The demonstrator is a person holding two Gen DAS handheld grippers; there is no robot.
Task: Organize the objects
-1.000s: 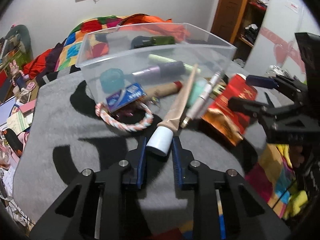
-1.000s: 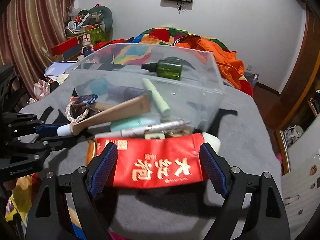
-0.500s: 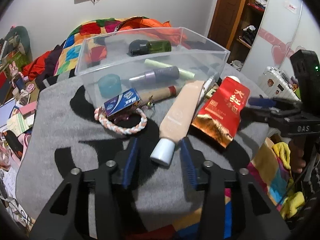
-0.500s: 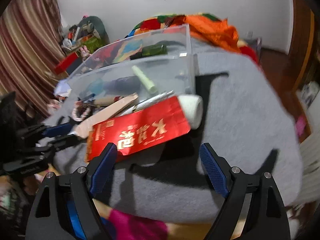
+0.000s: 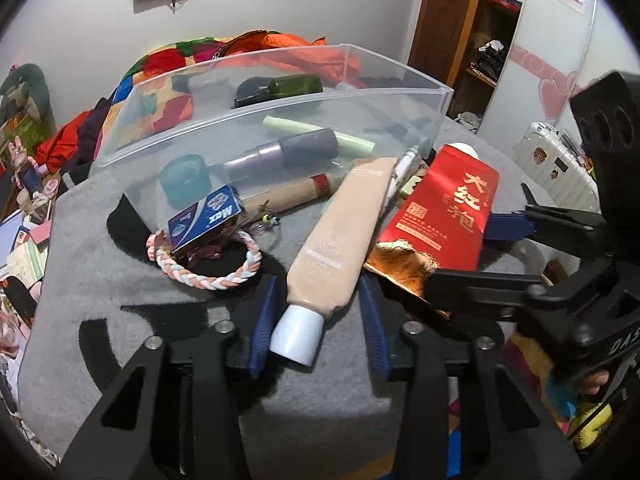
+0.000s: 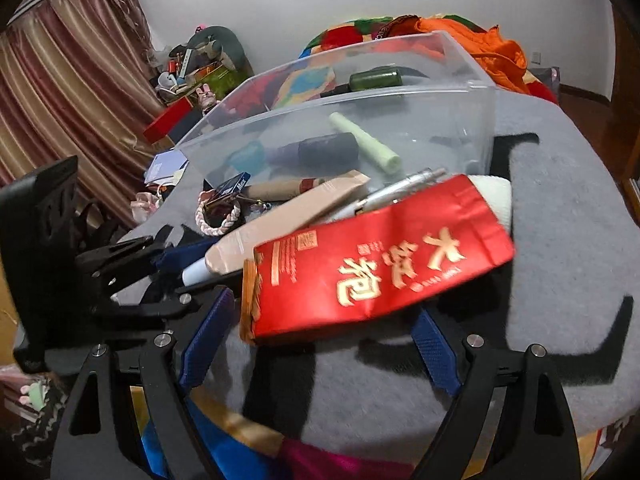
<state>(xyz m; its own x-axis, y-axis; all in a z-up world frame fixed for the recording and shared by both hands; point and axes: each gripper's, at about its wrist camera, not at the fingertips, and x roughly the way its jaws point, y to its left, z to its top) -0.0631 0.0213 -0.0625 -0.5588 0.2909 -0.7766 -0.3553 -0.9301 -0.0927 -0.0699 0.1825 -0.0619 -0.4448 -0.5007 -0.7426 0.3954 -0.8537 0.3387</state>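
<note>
A clear plastic bin (image 5: pixel 280 116) (image 6: pixel 400 120) stands on the grey cloth and holds a green bottle (image 5: pixel 280 86), a pale green stick (image 5: pixel 320 134), a purple bottle (image 5: pixel 284 152) and a teal jar (image 5: pixel 184 178). A beige tube with a white cap (image 5: pixel 336 248) (image 6: pixel 280 224) lies in front of it. My left gripper (image 5: pixel 318 320) is open with its jaws either side of the cap end. A red tea packet (image 5: pixel 444 216) (image 6: pixel 372 260) lies to the right. My right gripper (image 6: pixel 316 344) is open with its jaws around the packet's near edge.
A braided ring (image 5: pixel 208 264), a blue Max packet (image 5: pixel 206 218), a brown paper roll (image 5: pixel 288 196), a silver pen (image 6: pixel 396 192) and a white roll (image 6: pixel 496 196) lie by the bin's front. Bedding and clutter surround the grey surface (image 6: pixel 560 280).
My left gripper opened and let go of the beige tube, which now lies flat. My right gripper swung back and closed in on the red packet.
</note>
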